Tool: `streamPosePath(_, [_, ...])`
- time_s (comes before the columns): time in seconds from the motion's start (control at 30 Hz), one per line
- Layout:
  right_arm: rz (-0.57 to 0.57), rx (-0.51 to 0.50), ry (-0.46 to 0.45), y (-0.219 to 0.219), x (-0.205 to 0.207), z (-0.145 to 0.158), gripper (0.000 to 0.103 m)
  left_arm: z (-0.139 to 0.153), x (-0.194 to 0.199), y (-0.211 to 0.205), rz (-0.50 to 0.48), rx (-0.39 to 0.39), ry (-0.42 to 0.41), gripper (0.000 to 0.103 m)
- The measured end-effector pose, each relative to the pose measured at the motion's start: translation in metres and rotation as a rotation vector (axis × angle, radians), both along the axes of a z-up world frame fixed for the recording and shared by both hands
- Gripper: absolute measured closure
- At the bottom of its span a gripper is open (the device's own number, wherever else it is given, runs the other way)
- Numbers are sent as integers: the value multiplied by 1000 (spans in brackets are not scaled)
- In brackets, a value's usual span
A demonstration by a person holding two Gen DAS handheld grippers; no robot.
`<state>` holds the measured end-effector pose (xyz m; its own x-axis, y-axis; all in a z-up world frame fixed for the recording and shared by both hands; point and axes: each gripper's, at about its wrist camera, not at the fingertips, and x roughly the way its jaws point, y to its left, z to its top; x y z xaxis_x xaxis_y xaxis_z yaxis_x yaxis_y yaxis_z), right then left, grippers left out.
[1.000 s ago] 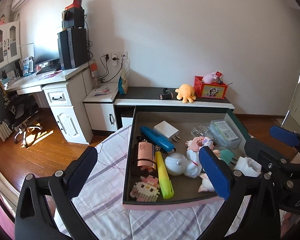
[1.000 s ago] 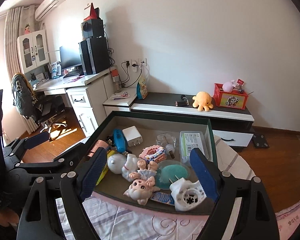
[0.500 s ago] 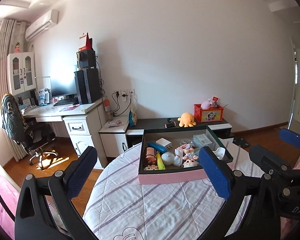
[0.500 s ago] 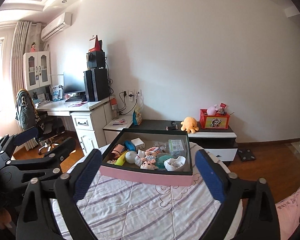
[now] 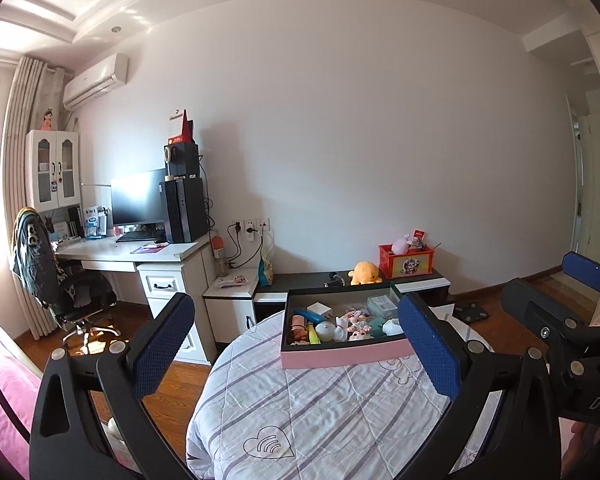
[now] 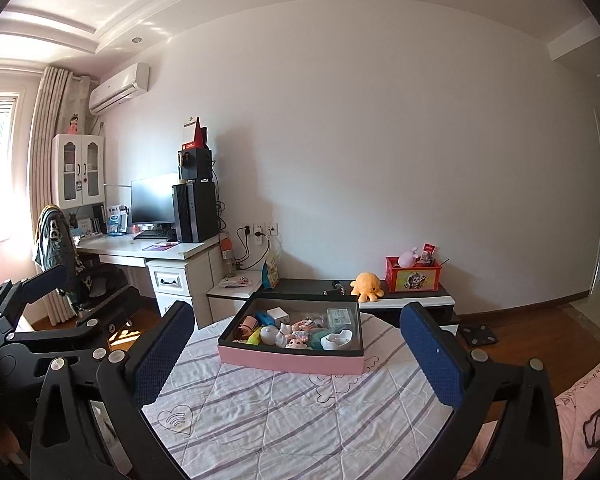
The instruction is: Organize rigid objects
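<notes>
- The left hand-held gripper [image 5: 296,354] stands wide, its blue pads far apart and nothing between them.
- The right hand-held gripper [image 6: 298,358] is also spread wide and empty; its black frame shows at 3 o'clock in the left wrist view.
- A shallow box [image 6: 290,361] with a pink outer wall and dark inner rim sits on the round surface [image 6: 284,424], which is covered by a white quilted cloth with grey stripes and heart prints.
- From the right wrist view the box lies at 12 o'clock of the gripper, well apart from both pads.
- Inside the box small rigid things are packed close: a white charger [image 6: 277,313] at the far rim, a blue item [image 6: 265,318] beside it, a white ball-shaped toy [image 6: 269,334] in the middle, small dolls [image 6: 298,339] towards the near wall, a white fan-like piece [image 6: 338,339] at the near right, and a clear packet [image 6: 339,316] at the far right.
- Beyond the box, at 12 o'clock, a low dark cabinet [image 6: 312,286] carries an orange octopus plush [image 6: 366,285] and a red bin [image 6: 412,276].
- At 10 o'clock a white desk [image 6: 140,246] bears a monitor [image 6: 154,200] and a black computer tower [image 6: 194,212].
</notes>
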<state>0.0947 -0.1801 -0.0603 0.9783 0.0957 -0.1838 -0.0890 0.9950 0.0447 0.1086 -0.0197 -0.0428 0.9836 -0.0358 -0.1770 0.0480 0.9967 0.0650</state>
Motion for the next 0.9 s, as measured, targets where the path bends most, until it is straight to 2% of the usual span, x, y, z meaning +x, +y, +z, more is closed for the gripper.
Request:
streamPosePath(0.4, [-7,-14,-44,10,-51,18,0,19,-54,7,-3,-31,-50,0])
streamPosePath(0.9, [-17,-25,-84,16,-68,25,0,28,-72,10,9,-34,-84,0])
